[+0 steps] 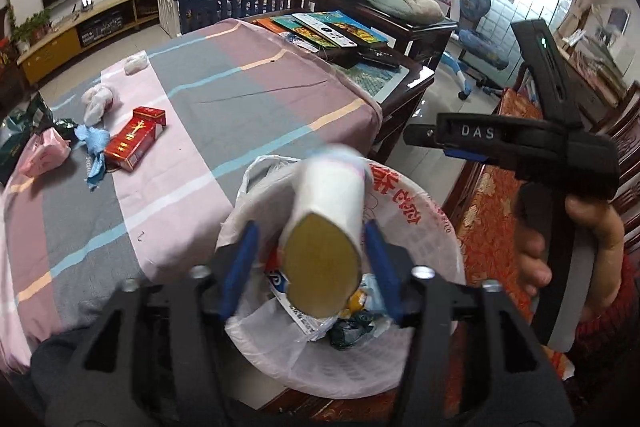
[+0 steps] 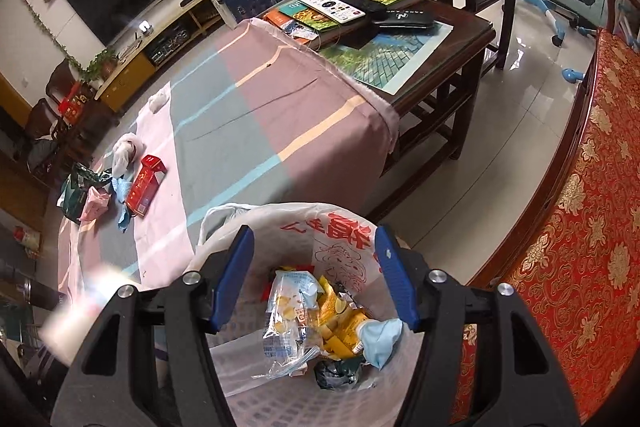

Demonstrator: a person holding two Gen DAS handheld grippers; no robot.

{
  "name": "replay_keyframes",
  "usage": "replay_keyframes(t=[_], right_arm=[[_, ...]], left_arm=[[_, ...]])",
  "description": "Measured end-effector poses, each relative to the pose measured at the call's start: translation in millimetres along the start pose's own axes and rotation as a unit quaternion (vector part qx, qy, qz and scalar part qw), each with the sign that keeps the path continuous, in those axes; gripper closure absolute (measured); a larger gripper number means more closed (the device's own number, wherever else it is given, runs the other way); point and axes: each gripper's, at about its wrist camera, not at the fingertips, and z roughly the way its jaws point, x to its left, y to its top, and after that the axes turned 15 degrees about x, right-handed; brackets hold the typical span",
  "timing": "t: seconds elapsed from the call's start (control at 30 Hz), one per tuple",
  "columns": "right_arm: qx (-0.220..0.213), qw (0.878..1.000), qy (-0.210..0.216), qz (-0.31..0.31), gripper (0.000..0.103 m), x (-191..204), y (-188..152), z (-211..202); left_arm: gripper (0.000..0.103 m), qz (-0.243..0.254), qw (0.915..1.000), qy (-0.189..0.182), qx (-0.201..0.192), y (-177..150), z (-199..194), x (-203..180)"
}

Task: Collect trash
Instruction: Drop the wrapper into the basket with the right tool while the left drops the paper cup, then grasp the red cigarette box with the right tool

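A white paper cup point(image 1: 324, 227), blurred, hangs loose between the blue pads point(image 1: 240, 267) of my left gripper point(image 1: 312, 227). The jaws stand open and there is a gap on each side of the cup. Below it is the bin lined with a white plastic bag point(image 1: 420, 227), with wrappers inside. My right gripper point(image 2: 316, 239) is open and empty over the same bin point(image 2: 320, 223). It also shows from the side, held in a hand point(image 1: 532, 267). A red box point(image 1: 134, 141), a blue wrapper point(image 1: 94, 147), a pink packet point(image 1: 44, 155) and a crumpled tissue point(image 1: 98, 103) lie on the striped cloth.
The striped tablecloth point(image 2: 260, 115) covers a low table beside the bin. Behind it a dark wooden table point(image 2: 460, 39) carries books and remotes. A red patterned sofa cushion point(image 2: 580, 227) lies to the right, with tiled floor point(image 2: 500, 167) between. A second tissue point(image 1: 136, 63) lies farther back.
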Motion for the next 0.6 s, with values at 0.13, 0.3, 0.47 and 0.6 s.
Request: replay_keyframes(t=[0.13, 0.3, 0.47, 0.6], right_arm=[[0.007, 1.0, 0.001, -0.006, 0.041, 5.9, -1.8, 5.2], [0.018, 1.0, 0.004, -0.016, 0.041, 16.7, -3.6, 13.9], [0.031, 0.999, 0.007, -0.035, 0.041, 37.1, -2.4, 27.7], [0.044, 0.997, 0.025, -0.064, 0.041, 70.5, 3.4, 46.6]], left_arm=[[0.022, -0.023, 0.9996, 0.016, -0.009, 0.9, -5.1, 11.8], [0.021, -0.105, 0.9936, 0.042, -0.003, -1.0, -5.3, 54.2], [0.029, -0.216, 0.9726, 0.086, 0.0, -12.9, -5.5, 118.8], [0.046, -0.307, 0.9448, 0.113, 0.011, -32.7, -6.5, 172.2]])
